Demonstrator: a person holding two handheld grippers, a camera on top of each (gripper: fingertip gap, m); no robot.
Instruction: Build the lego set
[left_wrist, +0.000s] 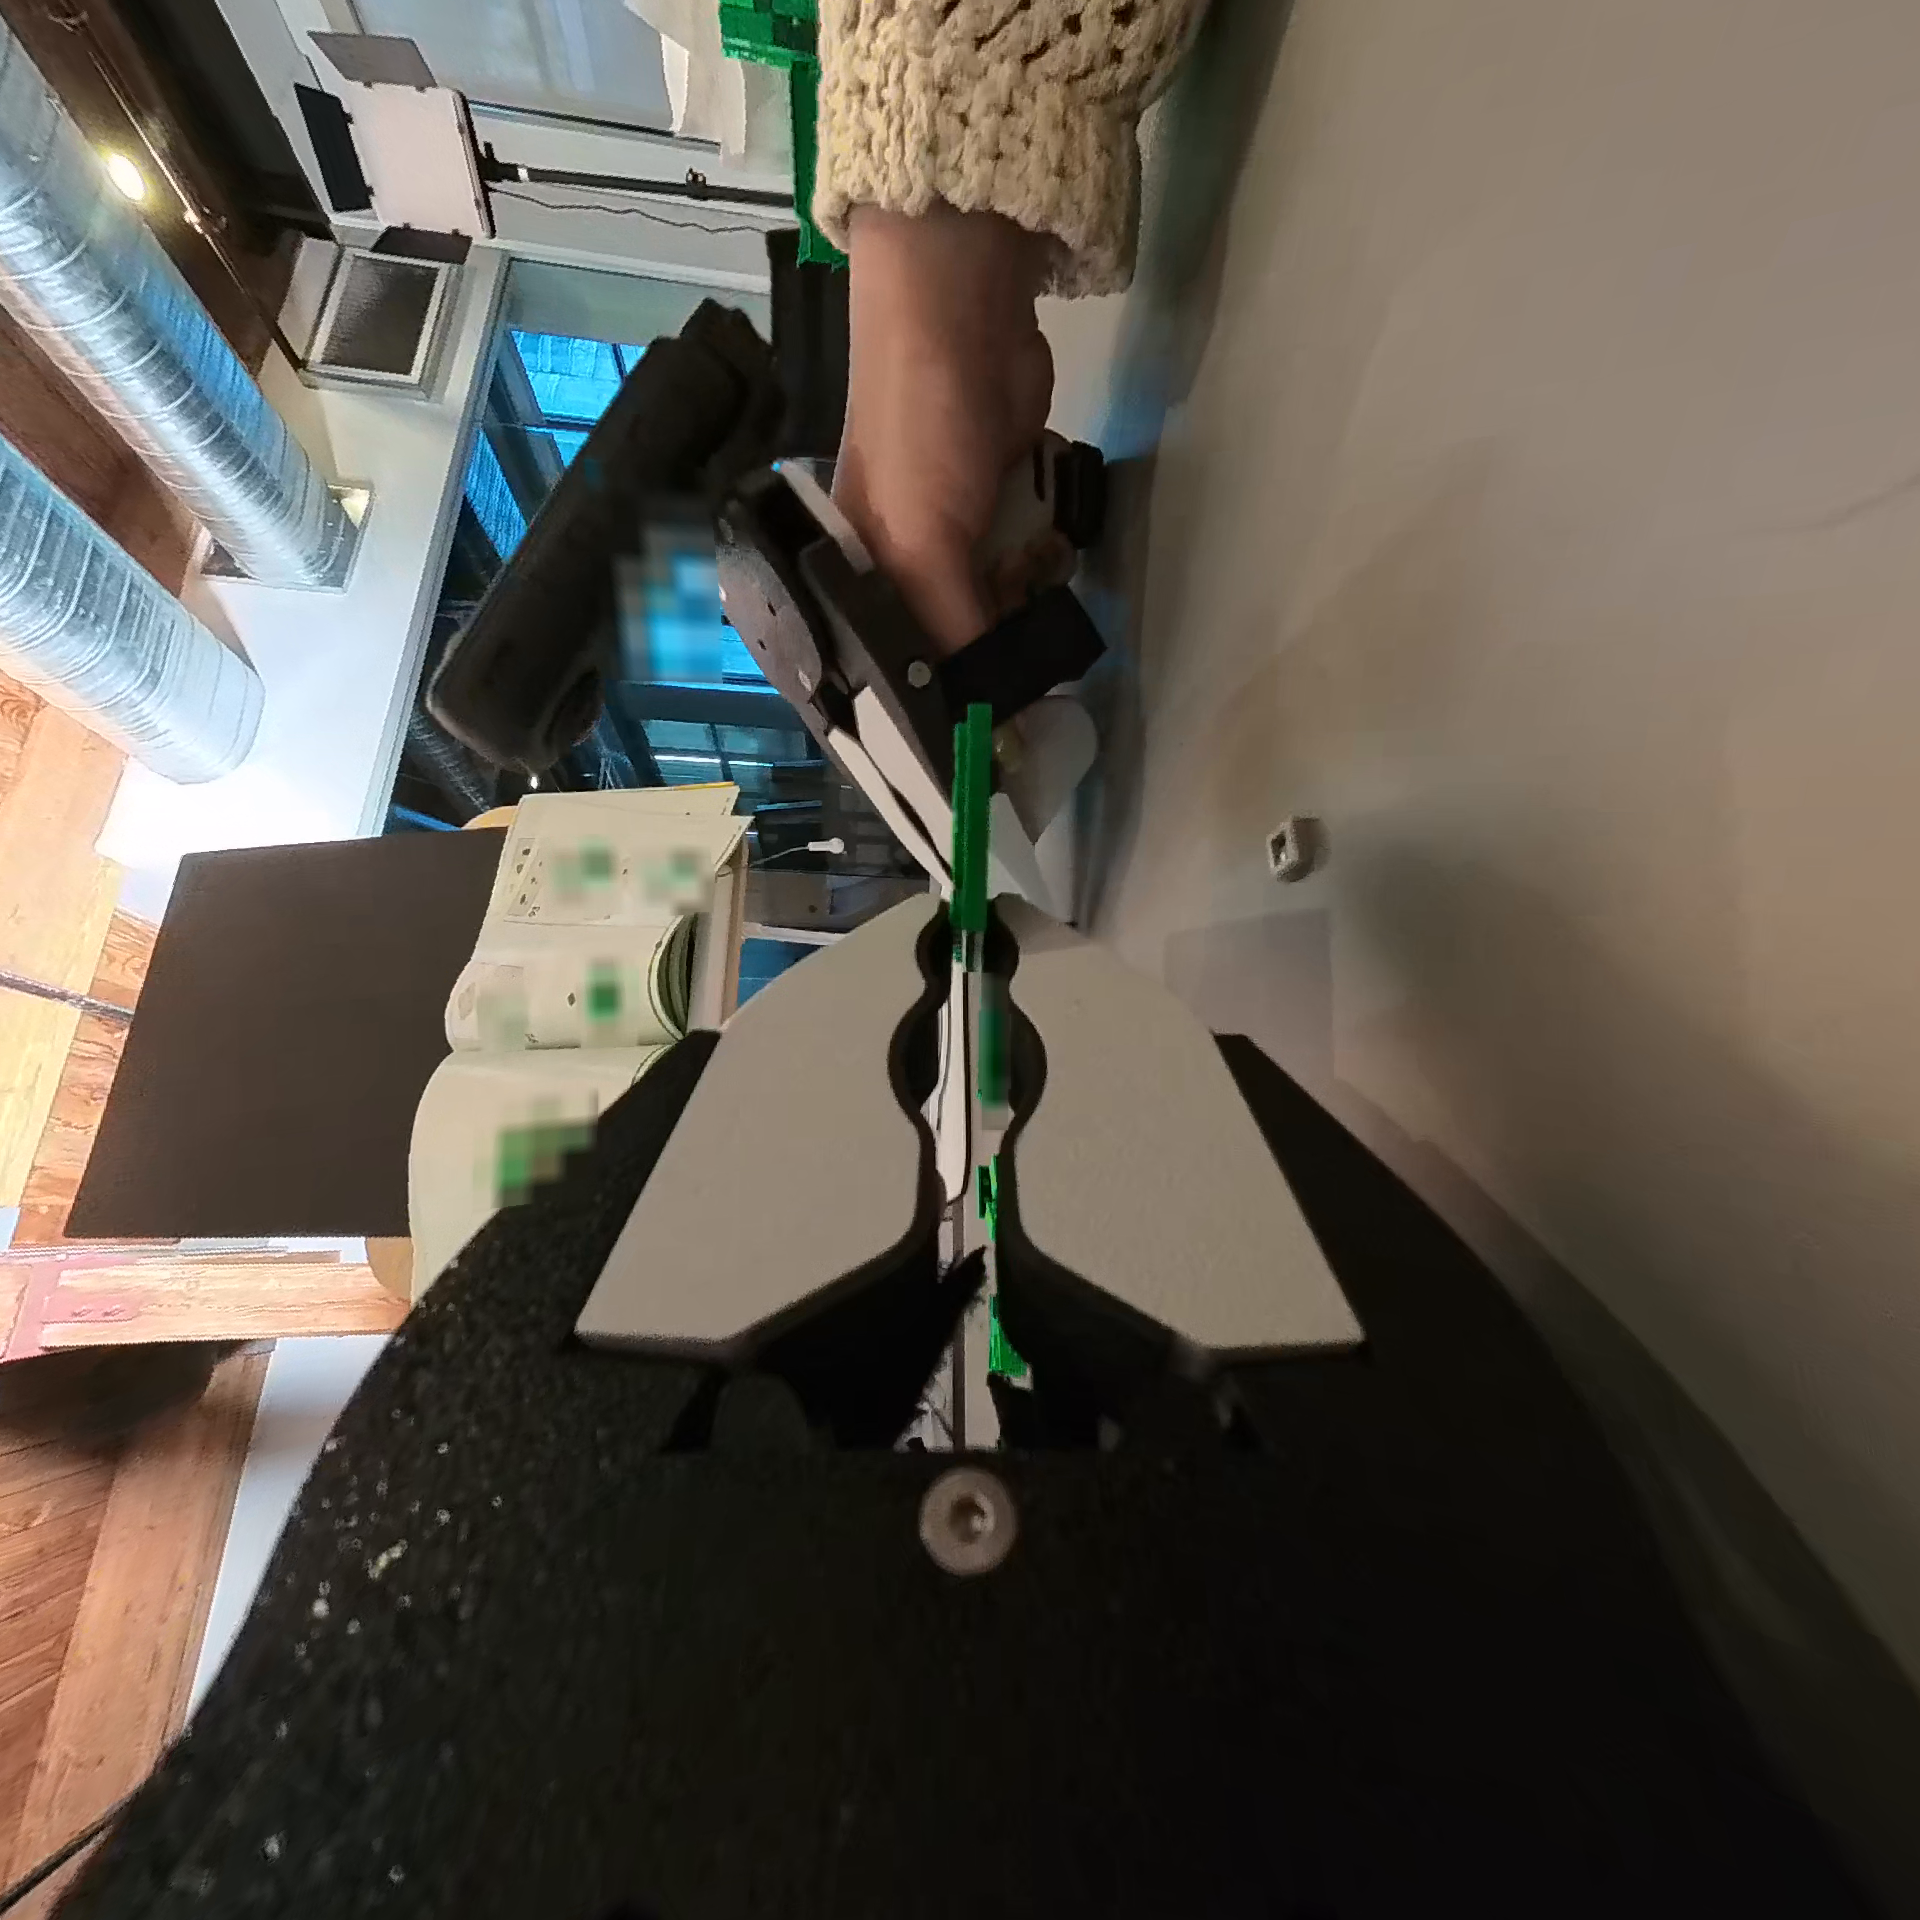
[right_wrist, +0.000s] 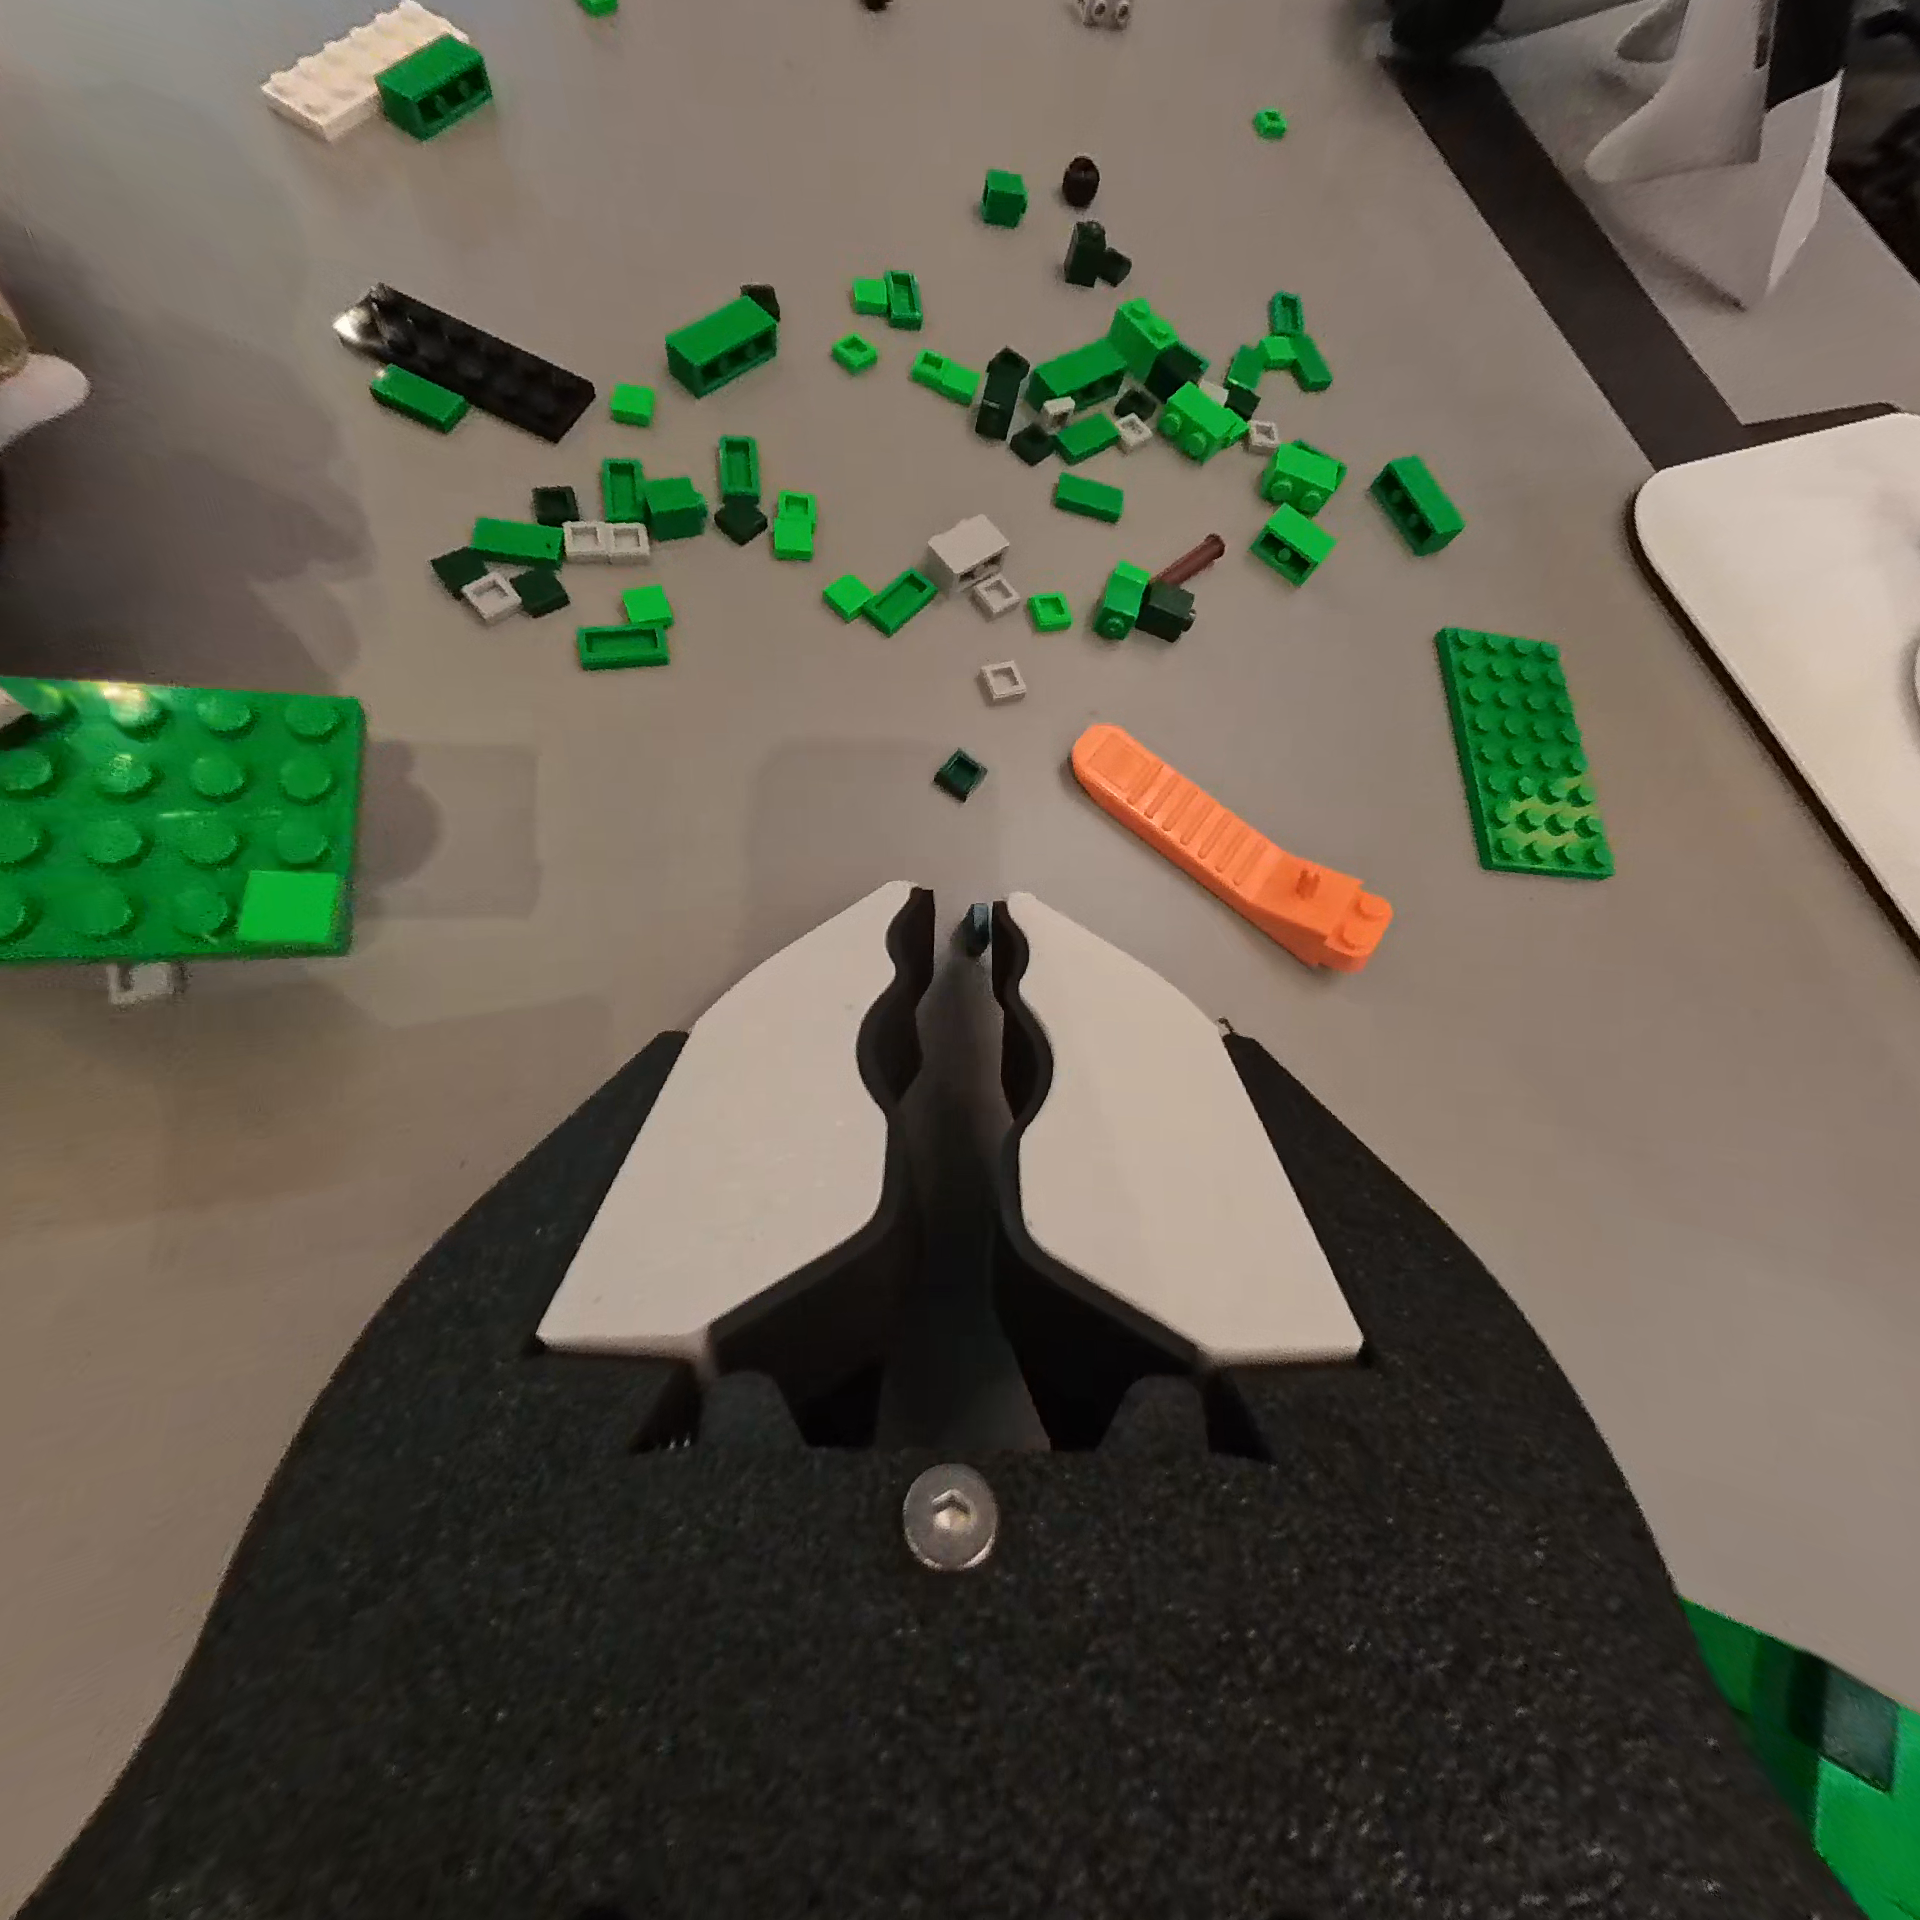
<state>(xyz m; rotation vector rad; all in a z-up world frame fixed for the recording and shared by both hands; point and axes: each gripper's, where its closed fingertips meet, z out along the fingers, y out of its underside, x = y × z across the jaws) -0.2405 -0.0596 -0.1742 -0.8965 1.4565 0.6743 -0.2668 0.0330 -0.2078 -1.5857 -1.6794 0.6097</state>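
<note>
In the left wrist view my left gripper (left_wrist: 971, 935) is turned on its side and shut on a green plate (left_wrist: 975, 821), seen edge-on between the fingers. The right gripper (left_wrist: 995, 883) is just beyond it, held by a hand in a cream knit sleeve. In the right wrist view my right gripper (right_wrist: 964, 904) is shut on a small dark green tile (right_wrist: 975, 928) at its tips, above the grey table (right_wrist: 623, 1039). The same green plate (right_wrist: 177, 821) is at the left, raised off the table, with a light green tile (right_wrist: 289, 904) on its near corner.
Several loose green, dark green and grey bricks (right_wrist: 1039, 416) are scattered ahead. An orange brick separator (right_wrist: 1226, 847), a second green plate (right_wrist: 1522, 764) and a white board (right_wrist: 1787, 582) lie to the right. A black plate (right_wrist: 468, 358) lies at the left. An instruction booklet (left_wrist: 582, 935) stands behind. The grippers' ends are close to 10 cm from one another.
</note>
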